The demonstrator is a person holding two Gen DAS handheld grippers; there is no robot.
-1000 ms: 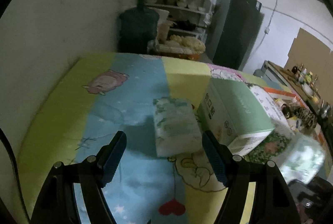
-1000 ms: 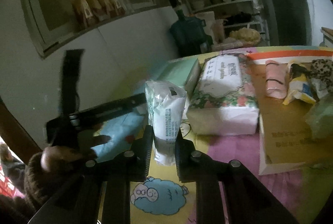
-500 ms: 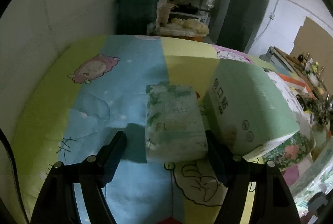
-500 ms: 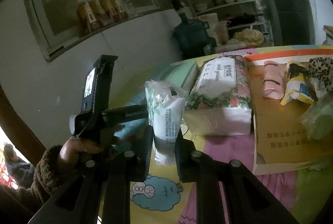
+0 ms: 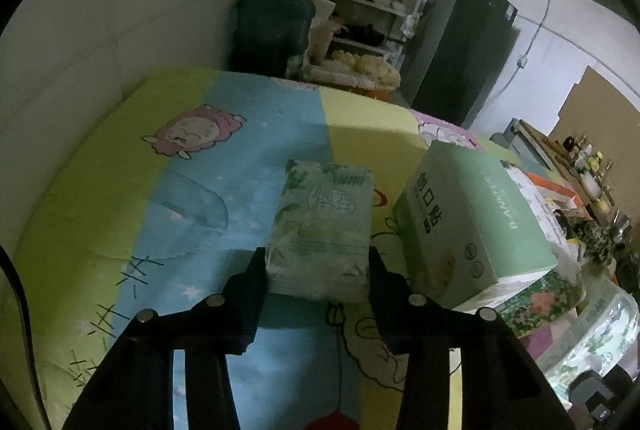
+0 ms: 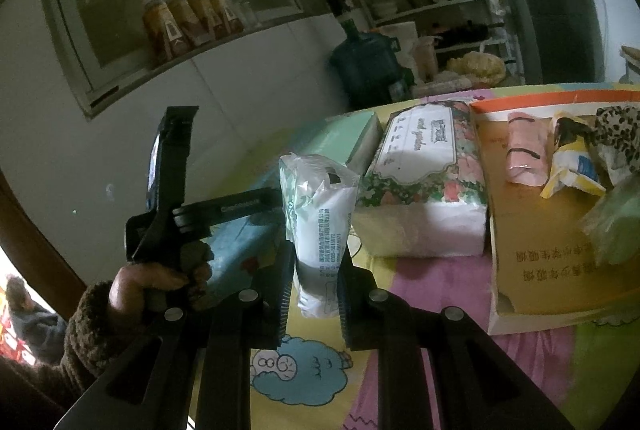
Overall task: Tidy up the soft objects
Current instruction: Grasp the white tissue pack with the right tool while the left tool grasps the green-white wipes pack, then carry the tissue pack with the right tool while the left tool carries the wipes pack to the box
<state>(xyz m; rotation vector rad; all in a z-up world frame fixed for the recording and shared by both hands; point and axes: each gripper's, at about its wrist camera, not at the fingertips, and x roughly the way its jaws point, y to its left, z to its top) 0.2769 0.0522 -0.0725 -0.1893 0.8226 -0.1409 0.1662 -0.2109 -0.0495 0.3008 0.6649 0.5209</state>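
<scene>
My left gripper (image 5: 318, 272) is shut on a small green-and-white tissue pack (image 5: 322, 226), gripping its near end on the cartoon bedsheet (image 5: 200, 190). A pale green box (image 5: 468, 226) stands just right of it. My right gripper (image 6: 312, 282) is shut on a white and green plastic tissue pack (image 6: 316, 226), held upright above the sheet. The left hand-held gripper (image 6: 172, 198) shows at the left of the right wrist view.
A large floral tissue pack (image 6: 424, 186) lies beside the green box (image 6: 352, 134). An orange-rimmed cardboard tray (image 6: 532, 254) at right holds a pink roll (image 6: 526, 154), a yellow packet (image 6: 572, 162) and leopard-print cloth (image 6: 618, 134). A wall runs along the left; a water jug (image 5: 272, 26) stands beyond.
My left gripper moved forward around the small tissue pack and closed on it. My right gripper kept its hold on the upright pack and barely moved.
</scene>
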